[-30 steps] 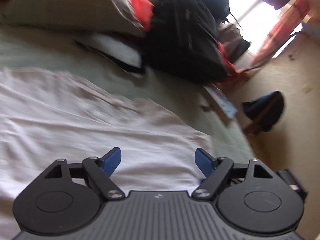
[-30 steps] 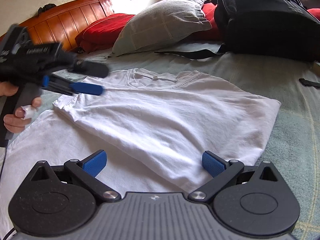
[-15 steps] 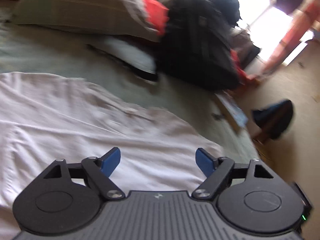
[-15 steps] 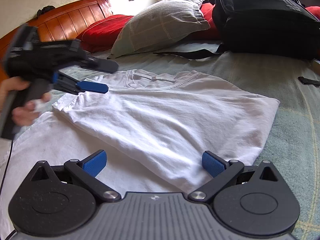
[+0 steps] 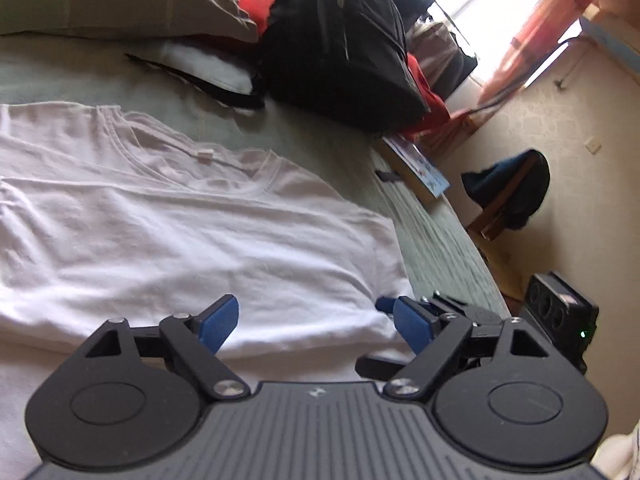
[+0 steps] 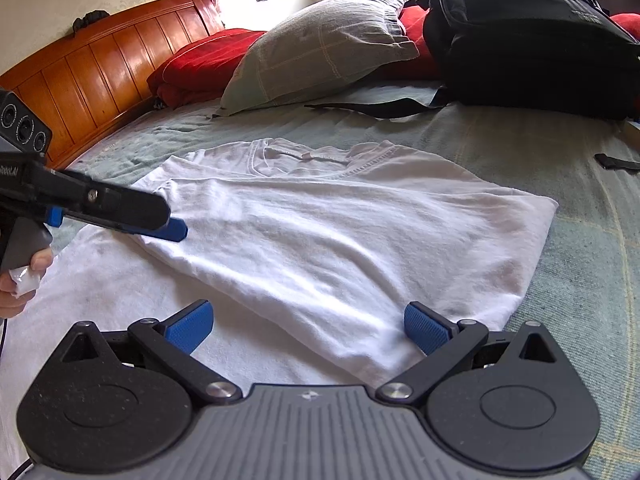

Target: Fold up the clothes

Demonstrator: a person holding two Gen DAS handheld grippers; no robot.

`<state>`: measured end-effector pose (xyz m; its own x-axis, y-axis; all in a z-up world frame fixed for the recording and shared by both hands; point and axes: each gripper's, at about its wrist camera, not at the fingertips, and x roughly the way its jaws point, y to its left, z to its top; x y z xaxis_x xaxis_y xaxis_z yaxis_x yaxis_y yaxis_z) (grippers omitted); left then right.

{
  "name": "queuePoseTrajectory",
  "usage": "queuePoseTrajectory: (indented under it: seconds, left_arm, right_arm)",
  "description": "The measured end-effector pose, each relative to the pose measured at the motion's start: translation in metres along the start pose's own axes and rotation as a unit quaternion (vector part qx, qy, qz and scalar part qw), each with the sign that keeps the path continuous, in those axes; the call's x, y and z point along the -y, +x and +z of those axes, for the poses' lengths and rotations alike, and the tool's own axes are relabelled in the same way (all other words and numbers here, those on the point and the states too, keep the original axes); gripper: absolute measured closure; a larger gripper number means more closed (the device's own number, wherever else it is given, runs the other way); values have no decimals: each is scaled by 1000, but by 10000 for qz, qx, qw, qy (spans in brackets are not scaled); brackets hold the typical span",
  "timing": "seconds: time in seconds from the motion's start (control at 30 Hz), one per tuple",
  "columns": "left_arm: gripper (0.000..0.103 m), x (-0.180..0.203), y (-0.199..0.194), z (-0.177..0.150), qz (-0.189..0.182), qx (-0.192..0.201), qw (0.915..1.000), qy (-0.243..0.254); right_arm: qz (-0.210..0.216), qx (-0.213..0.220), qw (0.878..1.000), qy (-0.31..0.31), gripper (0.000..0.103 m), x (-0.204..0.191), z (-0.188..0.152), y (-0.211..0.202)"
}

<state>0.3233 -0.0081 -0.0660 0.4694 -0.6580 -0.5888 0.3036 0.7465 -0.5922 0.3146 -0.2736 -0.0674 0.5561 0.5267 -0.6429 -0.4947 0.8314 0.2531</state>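
Hovering low over the near hem, the right tool [image 6: 308, 330] had its blue pads spread wide and held nothing, likely lined up to catch the bottom edge of the white cotton T-shirt [image 6: 340, 232]. That shirt lay on the grey-green bedspread [image 6: 580, 264], partly folded: one side was doubled over the body, leaving a diagonal fold edge running toward the near corner, with a single layer flat at the left. The left tool [image 5: 316, 320] was also spread and empty above the cloth; in the right view it hung over the folded sleeve edge, a hand [image 6: 18, 280] on its grip. Both probably sat at opposite ends to take the next fold together. Bare bedspread lay right of the shirt, so room existed there. Beyond the collar, a loose black strap [image 6: 372, 110], a grey square pillow [image 6: 320, 52] and a bulky black backpack [image 6: 528, 28] crowded the far side, before the wooden headboard [image 6: 100, 64].
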Motion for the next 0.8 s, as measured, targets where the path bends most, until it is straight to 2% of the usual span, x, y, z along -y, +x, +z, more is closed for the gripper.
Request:
queuePoseTrajectory:
  seconds: [0.07,0.13,0.27,0.37,0.47,0.57,0.67,0.73,0.8]
  left_arm:
    - [22,-9,7,-3,227,-161,9994,-193]
    - [21,-9,-4,-4,261,-67,9993,-257]
    - [18,3,-37,-6,857,140,9961,185]
    - [17,11,-62,-15,1692,310,9826,693]
    - [15,11,-77,-25,2228,489,9679,1053]
    - [15,5,-71,-19,2256,588,9647,1224]
    - [15,-2,-64,-14,2284,688,9611,1393]
    - [15,-6,-60,-10,2302,754,9585,1506]
    - [15,-16,-49,-6,2277,666,9598,1502]
  right_arm:
    - [4,9,10000,7,0,0,0,0]
    - [-14,9,10000,-20,0,0,-1,0]
    - [-30,-18,10000,-26,0,1,1,-3]
    - [156,14,9996,248,0,9,6,-4]
    - [-27,109,9971,753,0,15,19,-8]
    - [-663,175,9924,1024,0,9,38,-4]
    - [-1483,13,9863,726,0,-8,43,13]
    - [-1630,-89,9853,510,0,-15,35,19]
    - [-1737,-221,9839,348,0,-20,25,25]
